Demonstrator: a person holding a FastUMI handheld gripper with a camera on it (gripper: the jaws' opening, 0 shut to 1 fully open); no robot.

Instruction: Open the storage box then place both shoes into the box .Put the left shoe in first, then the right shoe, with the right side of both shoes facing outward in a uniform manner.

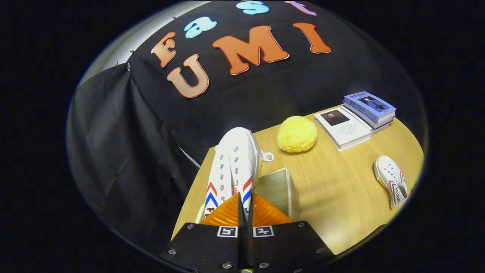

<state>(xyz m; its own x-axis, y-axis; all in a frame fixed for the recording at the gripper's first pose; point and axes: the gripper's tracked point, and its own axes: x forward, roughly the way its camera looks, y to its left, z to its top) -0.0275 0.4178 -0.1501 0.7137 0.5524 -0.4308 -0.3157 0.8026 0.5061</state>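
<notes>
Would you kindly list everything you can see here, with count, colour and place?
held shoe: 1, white with red and blue stripes, pinched between the gripper fingers, toe pointing away, above the box
box: 1, white, open, on the table just ahead of the fingers, under the held shoe
second shoe: 1, white with red and blue stripes, lying on the table far right of the box
yellow lump: 1, yellow, bumpy, on the table beyond the box
books: about 3, white and blue covers, at the table's far right, past the lump
table: 1, light wood
gripper: 1, fingers closed on the held shoe
</notes>
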